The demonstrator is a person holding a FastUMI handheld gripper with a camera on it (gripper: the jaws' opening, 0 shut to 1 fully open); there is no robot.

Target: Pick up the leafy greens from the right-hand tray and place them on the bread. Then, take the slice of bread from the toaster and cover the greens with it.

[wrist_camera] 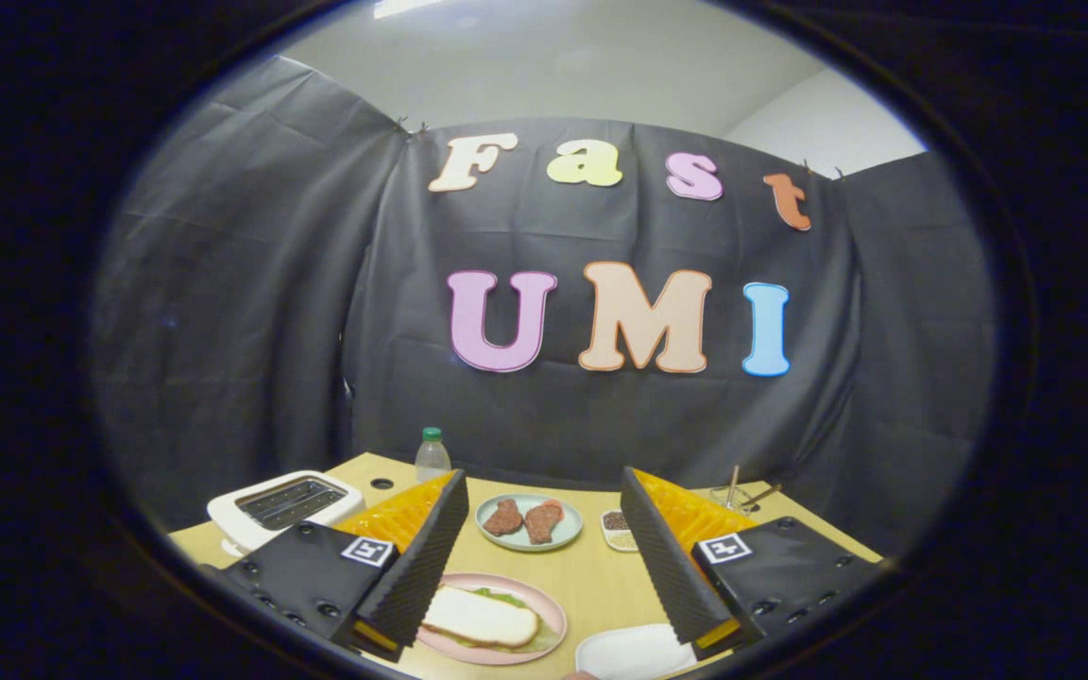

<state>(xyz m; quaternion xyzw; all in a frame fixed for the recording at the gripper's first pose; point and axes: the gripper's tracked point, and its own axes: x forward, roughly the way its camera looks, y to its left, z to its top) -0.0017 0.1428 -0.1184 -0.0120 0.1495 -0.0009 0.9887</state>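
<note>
Hand-held gripper (pixel 544 557): its two fingers stand wide apart. Nothing is between them. They hold nothing and hang above the desk.
White tray (pixel 629 652): it is the nearest thing, low down by the right finger. The finger hides part of it. I cannot tell if anything lies in it.
Pink plate (pixel 549 614): it sits on the desk by the tip of the left finger, which covers its left rim.
Bread (pixel 480 616): a pale slice lies flat on the pink plate.
Leafy greens (pixel 504 597): green bits peek out from under the slice, at its far edge and near edge. The bread covers most of them.
Desk (pixel 591 576): light wood, bare in the gap between the fingers.
Blue-green plate (pixel 529 522): it is beyond the pink plate, between the two fingers. Two brown meat pieces (pixel 525 519) lie on it side by side.
Small dish (pixel 616 529): it is just beside the blue-green plate, near the right finger. It holds dark and pale bits, too small to name.
Toaster (pixel 284 505): white, to the left, beyond the left finger. Its slot faces up and looks dark inside.
Bottle (pixel 432 456): clear with a green cap, upright near the back of the desk.
Glass with sticks (pixel 738 493): far right, behind the right finger, partly hidden.
Wall (pixel 251 312): dark cloth behind everything.
</note>
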